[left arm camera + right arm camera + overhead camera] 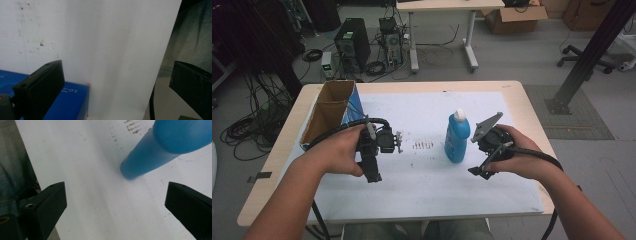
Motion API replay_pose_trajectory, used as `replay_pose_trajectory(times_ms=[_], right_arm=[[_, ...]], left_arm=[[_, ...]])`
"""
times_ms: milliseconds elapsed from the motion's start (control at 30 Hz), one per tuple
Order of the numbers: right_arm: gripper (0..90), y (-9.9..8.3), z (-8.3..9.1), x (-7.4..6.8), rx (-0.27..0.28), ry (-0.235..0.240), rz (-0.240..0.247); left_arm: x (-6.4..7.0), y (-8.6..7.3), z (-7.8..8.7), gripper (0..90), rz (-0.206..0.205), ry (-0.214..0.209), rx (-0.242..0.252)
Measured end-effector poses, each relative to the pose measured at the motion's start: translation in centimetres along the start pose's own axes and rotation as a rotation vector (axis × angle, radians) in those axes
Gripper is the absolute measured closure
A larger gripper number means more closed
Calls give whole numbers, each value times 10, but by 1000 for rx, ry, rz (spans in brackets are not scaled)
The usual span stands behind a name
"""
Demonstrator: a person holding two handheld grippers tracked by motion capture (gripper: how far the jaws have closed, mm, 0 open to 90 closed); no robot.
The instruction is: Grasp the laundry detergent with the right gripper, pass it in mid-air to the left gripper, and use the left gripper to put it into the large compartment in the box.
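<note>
Right gripper view: fingers stand wide apart, empty, w/ the blue bottle ahead between them, upright on the bench's white sheet. Left gripper is also open, holding nothing, near the cardboard box. Risk, I think: the bottle is tall & narrow, so a push from one finger before closing may tip it. Nothing stands btw. right gripper & bottle.

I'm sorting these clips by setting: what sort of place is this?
Probably a lab or workshop, not a home. Behind the table stand a computer tower amid tangled cables on a grey floor, a cardboard box under a desk, and an office chair base.
</note>
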State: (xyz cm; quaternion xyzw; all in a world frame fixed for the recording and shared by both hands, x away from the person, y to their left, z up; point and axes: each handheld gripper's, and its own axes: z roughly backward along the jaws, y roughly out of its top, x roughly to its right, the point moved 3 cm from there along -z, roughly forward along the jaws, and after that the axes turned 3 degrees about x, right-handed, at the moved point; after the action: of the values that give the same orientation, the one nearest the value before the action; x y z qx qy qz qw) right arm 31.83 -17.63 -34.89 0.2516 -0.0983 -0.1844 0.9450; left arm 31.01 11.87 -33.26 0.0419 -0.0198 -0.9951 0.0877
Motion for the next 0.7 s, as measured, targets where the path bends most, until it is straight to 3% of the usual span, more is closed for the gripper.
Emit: replay_pose_trajectory(times_ms=[300, 700], right_arm=[[37, -9, -8, 5, 77, -22, -78], [36, -15, -28, 15, 136, -37, -162]], left_arm=[[3, 3, 1, 2, -13, 0, 5], [7, 7, 1, 2, -31, 6, 2]])
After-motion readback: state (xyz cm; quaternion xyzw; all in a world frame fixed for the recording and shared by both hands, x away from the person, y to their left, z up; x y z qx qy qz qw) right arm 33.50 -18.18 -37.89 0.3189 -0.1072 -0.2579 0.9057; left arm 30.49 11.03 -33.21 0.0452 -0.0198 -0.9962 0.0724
